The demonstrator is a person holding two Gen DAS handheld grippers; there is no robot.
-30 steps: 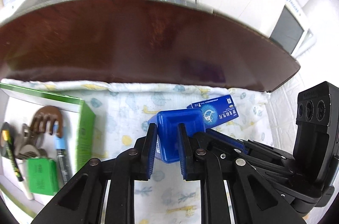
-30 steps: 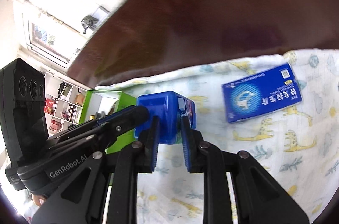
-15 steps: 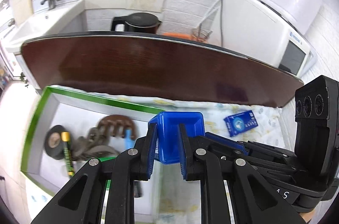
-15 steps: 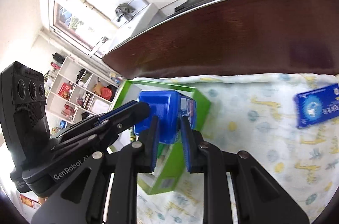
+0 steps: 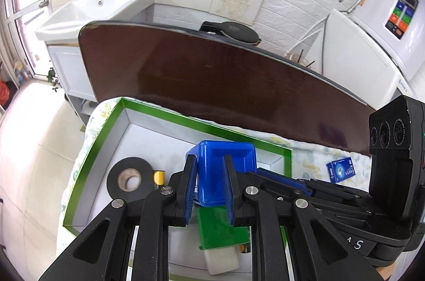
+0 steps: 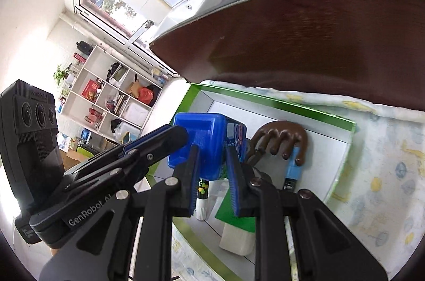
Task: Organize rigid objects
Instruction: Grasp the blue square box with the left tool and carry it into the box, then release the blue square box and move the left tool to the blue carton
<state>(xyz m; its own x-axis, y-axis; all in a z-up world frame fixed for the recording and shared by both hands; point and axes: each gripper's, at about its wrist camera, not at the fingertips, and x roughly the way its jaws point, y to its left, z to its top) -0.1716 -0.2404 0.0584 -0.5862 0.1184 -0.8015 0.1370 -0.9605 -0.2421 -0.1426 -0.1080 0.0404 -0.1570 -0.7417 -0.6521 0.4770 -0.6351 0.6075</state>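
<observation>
A blue plastic box (image 5: 225, 169) hangs above the green-rimmed tray (image 5: 164, 113), held from two sides. My left gripper (image 5: 209, 161) is shut on its left part. My right gripper (image 6: 212, 150) is shut on the same blue box (image 6: 204, 137) from the other side. In the right wrist view the left gripper's fingers (image 6: 159, 143) reach the box from the left. In the left wrist view, the right gripper's fingers (image 5: 279, 177) come in from the right. The box hides part of the tray floor.
The tray (image 6: 279, 101) holds a black tape roll (image 5: 130, 178), a green packet (image 5: 221, 228), a brown claw clip (image 6: 281, 137), a blue marker (image 6: 292, 172) and a glue stick (image 6: 202, 196). A blue medicine box (image 5: 341, 170) lies on the patterned cloth (image 6: 385, 161). Dark tabletop (image 5: 225, 84) lies beyond.
Both grippers have carried the blue box to the left, from over the cloth near the medicine box to over the tray. The grip on it looks the same.
</observation>
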